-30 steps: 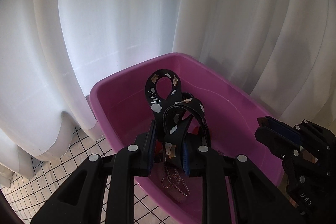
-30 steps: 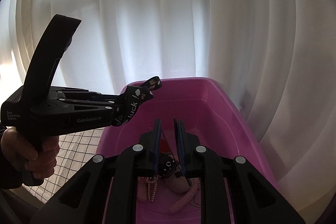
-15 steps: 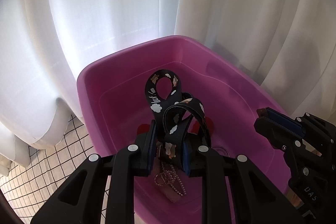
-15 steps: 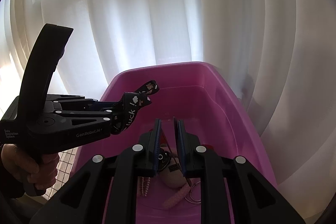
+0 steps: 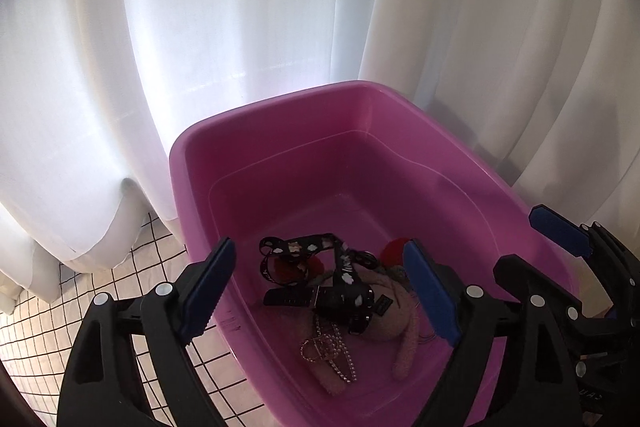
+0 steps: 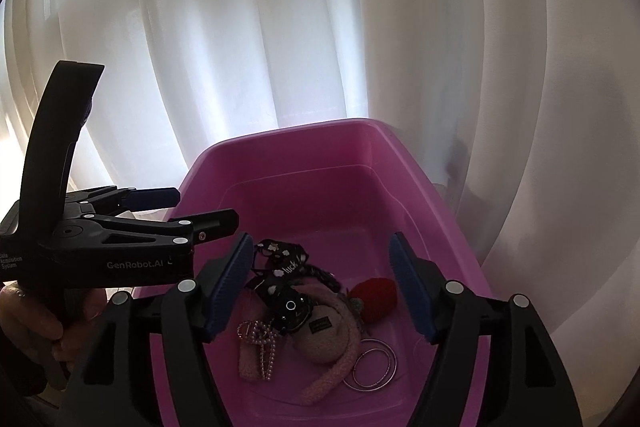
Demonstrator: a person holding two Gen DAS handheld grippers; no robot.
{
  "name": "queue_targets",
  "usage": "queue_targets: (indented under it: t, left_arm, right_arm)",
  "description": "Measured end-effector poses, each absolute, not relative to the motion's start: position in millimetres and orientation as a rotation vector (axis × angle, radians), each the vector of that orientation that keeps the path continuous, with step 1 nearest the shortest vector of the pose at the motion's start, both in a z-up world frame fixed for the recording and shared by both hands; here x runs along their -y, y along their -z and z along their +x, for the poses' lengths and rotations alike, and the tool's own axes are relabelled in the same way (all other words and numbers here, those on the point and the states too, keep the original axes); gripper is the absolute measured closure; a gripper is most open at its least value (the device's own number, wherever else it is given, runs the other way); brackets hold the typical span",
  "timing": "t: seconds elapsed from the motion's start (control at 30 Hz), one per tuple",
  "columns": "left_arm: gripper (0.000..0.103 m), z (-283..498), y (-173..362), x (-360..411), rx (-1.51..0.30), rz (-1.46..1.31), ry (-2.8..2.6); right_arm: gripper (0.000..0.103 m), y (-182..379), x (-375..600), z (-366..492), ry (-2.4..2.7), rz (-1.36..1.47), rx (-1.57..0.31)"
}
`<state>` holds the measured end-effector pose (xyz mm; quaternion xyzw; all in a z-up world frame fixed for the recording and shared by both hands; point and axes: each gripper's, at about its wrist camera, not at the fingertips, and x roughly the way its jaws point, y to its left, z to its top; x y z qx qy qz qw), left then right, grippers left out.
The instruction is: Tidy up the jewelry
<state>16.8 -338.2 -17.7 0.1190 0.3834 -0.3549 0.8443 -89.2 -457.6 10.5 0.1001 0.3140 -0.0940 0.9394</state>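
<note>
Left claw (image 5: 320, 295) spread wide above pink tub (image 5: 280, 115), gripping nothing; right claw (image 6: 320, 283) likewise spread, empty; black patterned lanyard (image 5: 316, 267) lay inside tub atop pink plush toy (image 6: 332, 331), beside bead chain (image 6: 260, 343), red pompom (image 6: 376, 297), silver hoops (image 6: 372, 369)

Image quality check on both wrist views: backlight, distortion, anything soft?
Left wrist: the backlit curtain blows out to near white; the pink bin interior stays readable; fisheye bends the edges, corners vignette black. Right wrist: same bright curtain; the left gripper is nearly silhouetted; the silver rings are sharp.
</note>
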Motion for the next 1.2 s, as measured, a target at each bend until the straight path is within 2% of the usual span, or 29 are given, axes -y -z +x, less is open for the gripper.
queue_targets:
  t: [0.13, 0.23, 1.2]
  left_arm:
    - [0.010, 19.2, 13.0, 333.6, -0.828, 0.223, 0.721]
    - [0.008, 22.6, 11.7, 329.6, -0.854, 0.204, 0.689]
    - [0.008, 10.2, -0.6, 276.3, -0.872, 0.189, 0.476]
  right_arm:
    - [0.031, -10.5, 458.0, -90.0, 0.200, 0.226, -0.654]
    - [0.030, -9.8, 457.5, -91.7, 0.192, 0.249, -0.680]
    - [0.027, -4.6, 430.2, -91.8, 0.306, 0.307, -0.816]
